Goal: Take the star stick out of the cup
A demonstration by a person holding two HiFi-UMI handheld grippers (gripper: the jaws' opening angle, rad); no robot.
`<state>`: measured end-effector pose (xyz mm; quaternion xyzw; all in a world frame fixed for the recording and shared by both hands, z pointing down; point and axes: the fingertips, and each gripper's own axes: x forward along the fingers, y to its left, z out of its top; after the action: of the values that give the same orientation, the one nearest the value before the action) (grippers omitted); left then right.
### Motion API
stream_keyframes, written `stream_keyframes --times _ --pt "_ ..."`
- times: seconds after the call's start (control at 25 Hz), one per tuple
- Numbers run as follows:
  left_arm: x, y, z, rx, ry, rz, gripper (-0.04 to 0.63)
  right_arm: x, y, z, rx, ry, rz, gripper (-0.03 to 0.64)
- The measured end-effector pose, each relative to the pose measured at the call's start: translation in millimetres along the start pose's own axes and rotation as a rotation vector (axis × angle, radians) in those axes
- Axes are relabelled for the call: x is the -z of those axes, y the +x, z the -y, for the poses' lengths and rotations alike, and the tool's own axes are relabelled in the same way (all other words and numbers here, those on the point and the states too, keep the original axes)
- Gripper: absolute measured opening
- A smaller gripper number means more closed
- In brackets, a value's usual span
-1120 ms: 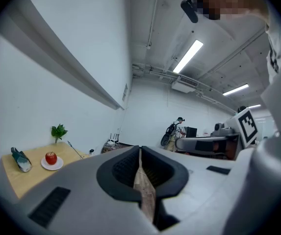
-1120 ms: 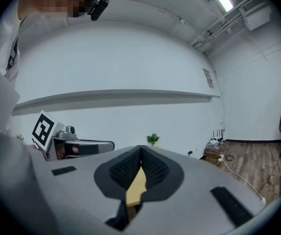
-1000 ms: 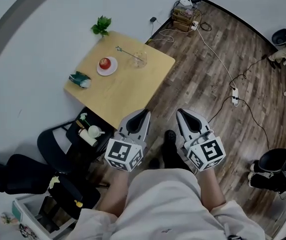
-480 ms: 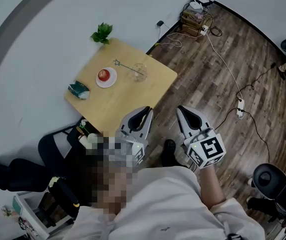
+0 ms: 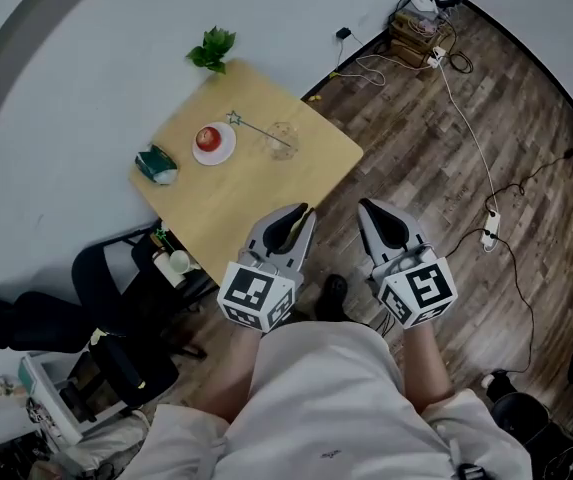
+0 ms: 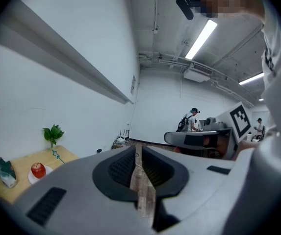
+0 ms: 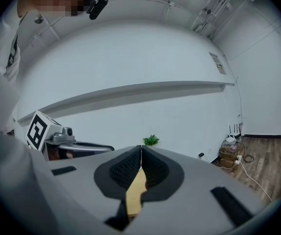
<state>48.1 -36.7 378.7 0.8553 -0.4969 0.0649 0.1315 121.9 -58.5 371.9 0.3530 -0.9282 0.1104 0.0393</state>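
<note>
approach: near half of table (image 5: 266,198) lying bare up to cup (image 5: 282,140) | left of cup: plate (image 5: 228,151) with apple (image 5: 208,138) sitting near | far corner: plant (image 5: 212,48) standing | table's left: chair (image 5: 111,280) crowding

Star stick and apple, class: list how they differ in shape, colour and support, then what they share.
The star stick is thin and long; the apple is round. The star stick looks greenish, the apple red. The star stick leans in a clear cup; the apple sits on a white plate. Both are on the wooden table.
</note>
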Motion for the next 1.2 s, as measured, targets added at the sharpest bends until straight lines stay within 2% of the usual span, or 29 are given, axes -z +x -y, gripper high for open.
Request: stream_keyframes --times 0.4,0.76,0.96,1.2 --pt "22 5 -43 -0.061 -0.054 -0.042 0.042 17 43 0 -0.054 0.02 -0.068 0.002" --pt "12 29 -107 -0.059 -0.088 -0.006 0.092 -6 83 14 -0.013 -0.04 -0.074 0.002" --pt "17 40 -146 -0.045 -0.11 -0.014 0.11 -20 111 16 0.011 -0.075 -0.077 0.002" --pt "36 52 -193 -0.039 -0.171 -0.041 0.136 -25 143 15 0.039 -0.084 -0.086 0.002"
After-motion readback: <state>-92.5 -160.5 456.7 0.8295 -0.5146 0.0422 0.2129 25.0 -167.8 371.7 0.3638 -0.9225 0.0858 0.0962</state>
